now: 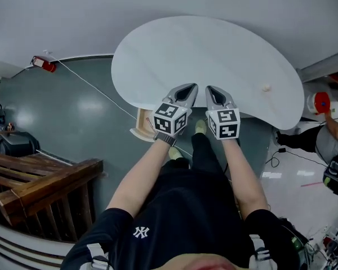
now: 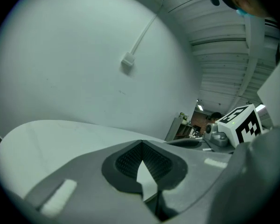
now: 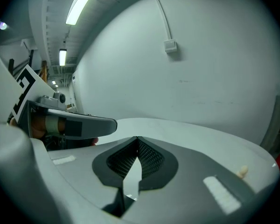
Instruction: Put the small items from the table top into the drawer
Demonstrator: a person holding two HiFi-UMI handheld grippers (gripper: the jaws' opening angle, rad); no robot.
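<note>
A white kidney-shaped table (image 1: 214, 49) lies ahead of me. One small pale item (image 1: 265, 87) rests near its right end, and it also shows low on the right in the right gripper view (image 3: 242, 171). Under the table's near left edge, a light wooden drawer (image 1: 142, 125) stands pulled out. My left gripper (image 1: 190, 86) and right gripper (image 1: 212, 89) hover side by side above the table's near edge. Both are shut with nothing between the tips, as the left gripper (image 2: 141, 142) and right gripper (image 3: 138, 138) show in their own views.
A red object (image 1: 45, 64) with a white cable lies on the grey floor at far left. Dark wooden rails (image 1: 39, 184) stand at lower left. A person (image 1: 332, 139) is at the right edge. A wall box (image 3: 170, 45) sits on the wall behind the table.
</note>
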